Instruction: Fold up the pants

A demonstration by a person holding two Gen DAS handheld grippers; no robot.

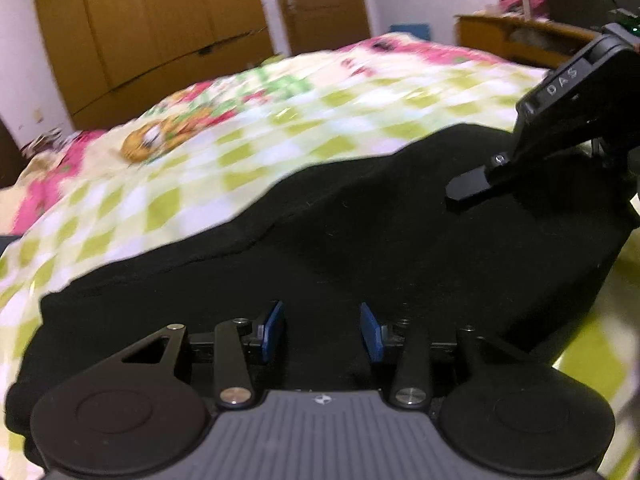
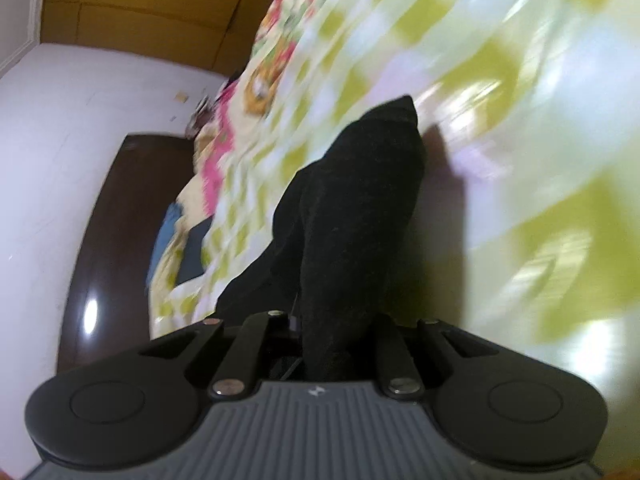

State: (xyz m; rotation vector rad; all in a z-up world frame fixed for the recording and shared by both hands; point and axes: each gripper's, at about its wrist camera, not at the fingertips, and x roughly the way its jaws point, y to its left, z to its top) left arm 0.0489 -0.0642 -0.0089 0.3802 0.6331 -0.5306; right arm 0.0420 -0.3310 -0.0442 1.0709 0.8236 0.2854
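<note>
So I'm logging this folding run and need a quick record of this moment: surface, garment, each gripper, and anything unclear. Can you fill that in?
surface: bed with a checked green and floral bedspread
garment: black pants lying on the bedspread
left gripper: jaws apart, blue pads over the cloth, not pressing on it
right gripper: shut on a bunched fold of the pants, fabric rising from the jaws
background: wooden wardrobe
unclear: how far the fold has got; both views are motion-blurred

place: home bedroom | evidence: bed with checked floral bedspread (image 1: 280, 120); wooden wardrobe (image 1: 152, 20); wooden door (image 1: 320, 0)
</note>
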